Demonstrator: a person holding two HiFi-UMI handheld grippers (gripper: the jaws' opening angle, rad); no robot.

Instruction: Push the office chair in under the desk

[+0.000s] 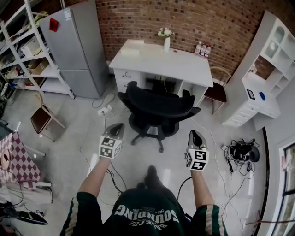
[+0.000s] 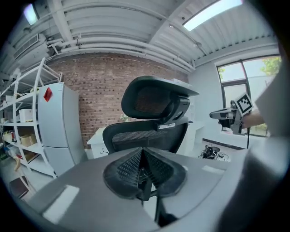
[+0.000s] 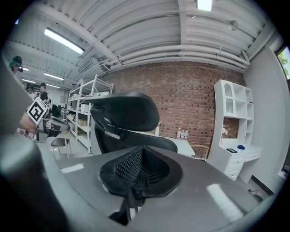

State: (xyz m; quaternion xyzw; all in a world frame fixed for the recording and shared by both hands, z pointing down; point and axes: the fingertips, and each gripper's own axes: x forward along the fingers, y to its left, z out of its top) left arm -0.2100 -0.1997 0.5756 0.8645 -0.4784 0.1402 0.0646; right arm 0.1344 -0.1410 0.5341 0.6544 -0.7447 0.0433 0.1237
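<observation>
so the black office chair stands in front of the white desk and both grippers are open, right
No: the left gripper and right gripper are shut, empty, as their own gripper views show. The office chair does stand before the white desk.

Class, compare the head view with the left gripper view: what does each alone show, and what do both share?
Head view only: the wheeled chair base, the person's dark green shirt and the pink checked cloth.
Left gripper view only: the ribbed white ceiling with its light strip, and the tall window.
Both: the black mesh office chair, white desk, grey fridge, red brick wall and right gripper.
</observation>
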